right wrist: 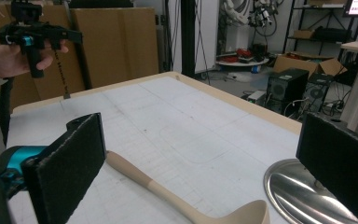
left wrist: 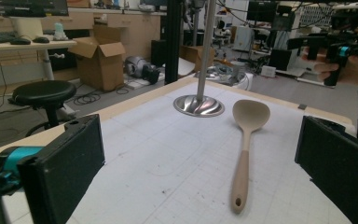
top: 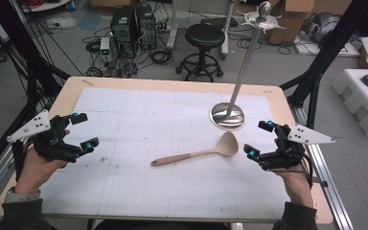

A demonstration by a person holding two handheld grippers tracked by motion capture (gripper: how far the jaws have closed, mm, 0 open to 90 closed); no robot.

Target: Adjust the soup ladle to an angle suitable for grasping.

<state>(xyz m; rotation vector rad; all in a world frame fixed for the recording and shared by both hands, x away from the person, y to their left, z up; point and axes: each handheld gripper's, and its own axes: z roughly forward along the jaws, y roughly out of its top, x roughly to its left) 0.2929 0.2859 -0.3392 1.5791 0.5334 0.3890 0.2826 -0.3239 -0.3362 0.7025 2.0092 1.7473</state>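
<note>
Ladle (top: 199, 153), pale tan and probably plastic or silicone, lay flat just right of centre in the high view, its bowl toward the right and its handle pointing left. It touched nothing else. It looked light and fairly stiff, with a smooth surface that might slip; the long straight handle (left wrist: 240, 172), which had a small hanging hole at its end, seemed the best place to take hold.

Just beyond the bowl, in the upper right of the high view, stood a metal stand (top: 228, 116) with a round shiny base and a tall thin pole topped by hooks. The base and ladle were near but apart.

At the lower right of the high view, the right gripper (top: 260, 139) hovered close to the ladle's bowl, jaws wide apart and empty. At the left edge, the left gripper (top: 84, 130) hung well away from the ladle, jaws also spread and holding nothing.

Everything rested on a white gridded mat (top: 139, 124), lightly scuffed, covering a pale wooden table (top: 67, 93). Behind the table, at the top of the high view, were a black round stool (top: 204, 37), computer towers (top: 134, 24), loose cables on a grey floor and cardboard boxes (left wrist: 103, 63).
</note>
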